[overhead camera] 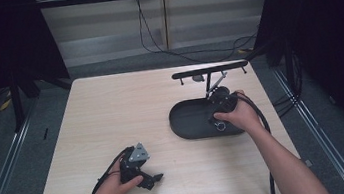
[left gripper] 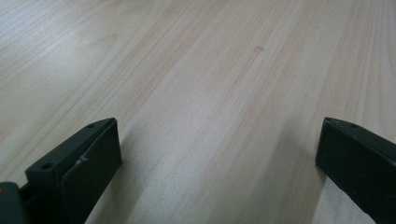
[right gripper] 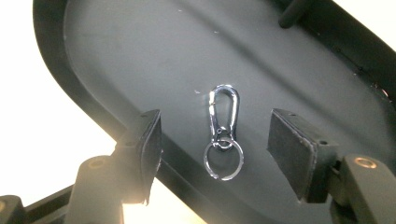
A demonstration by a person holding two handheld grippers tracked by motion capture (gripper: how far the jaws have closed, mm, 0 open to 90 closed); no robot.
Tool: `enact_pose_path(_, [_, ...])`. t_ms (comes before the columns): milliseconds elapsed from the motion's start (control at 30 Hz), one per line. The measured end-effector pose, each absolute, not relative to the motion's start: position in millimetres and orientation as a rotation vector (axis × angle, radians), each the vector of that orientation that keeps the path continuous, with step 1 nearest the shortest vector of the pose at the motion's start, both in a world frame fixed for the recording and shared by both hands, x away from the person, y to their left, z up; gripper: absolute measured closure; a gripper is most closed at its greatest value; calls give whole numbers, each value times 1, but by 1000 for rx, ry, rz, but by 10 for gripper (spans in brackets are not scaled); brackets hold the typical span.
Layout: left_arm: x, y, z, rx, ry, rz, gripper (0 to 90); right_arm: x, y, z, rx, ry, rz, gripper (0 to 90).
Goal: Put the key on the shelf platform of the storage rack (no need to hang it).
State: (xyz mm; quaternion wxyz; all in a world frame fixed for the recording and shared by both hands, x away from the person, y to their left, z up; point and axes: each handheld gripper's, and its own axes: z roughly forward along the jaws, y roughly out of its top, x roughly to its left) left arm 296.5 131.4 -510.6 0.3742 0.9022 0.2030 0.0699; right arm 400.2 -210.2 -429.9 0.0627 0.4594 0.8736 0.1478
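Surface (overhead camera: 112,115): pale wood, bare over most of its top. Far edge, R side: black bar on small legs (overhead camera: 209,70), a thin arm angling down from it toward the tray.

Tray (overhead camera: 188,120): black, oval, shallow rim, sits R of centre on the surface. In right gripper view its dark floor (right gripper: 140,60) runs under both jaws.

R hand-held gripper (overhead camera: 218,116): held over the tray's near-R part, hand (overhead camera: 238,116) wrapped on it, cable trailing back along forearm. Right gripper view: jaws (right gripper: 215,154) wide apart, nothing between the pads but air; they straddle the clip w/o touching it. L jaw sits over the tray rim.

L hand-held gripper (overhead camera: 156,178): low at near-L of the surface, grey plate on top, hand (overhead camera: 116,187) behind it. Left gripper view: jaws (left gripper: 219,158) spread wide, holding nothing, bare wood betw. them. Contact w/ wood: can't tell.

Clip (right gripper: 223,119): chrome snap hook w/ split ring (right gripper: 223,159) linked at its near end, lying flat on the tray floor, near rim. High view: small glint (overhead camera: 221,126) just below R hand.
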Motion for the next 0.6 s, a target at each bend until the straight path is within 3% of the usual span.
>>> enact_pose_path(600, [296, 131, -511, 2310, 521, 179, 0, 381, -208, -415, 1309, 2662, 501, 303])
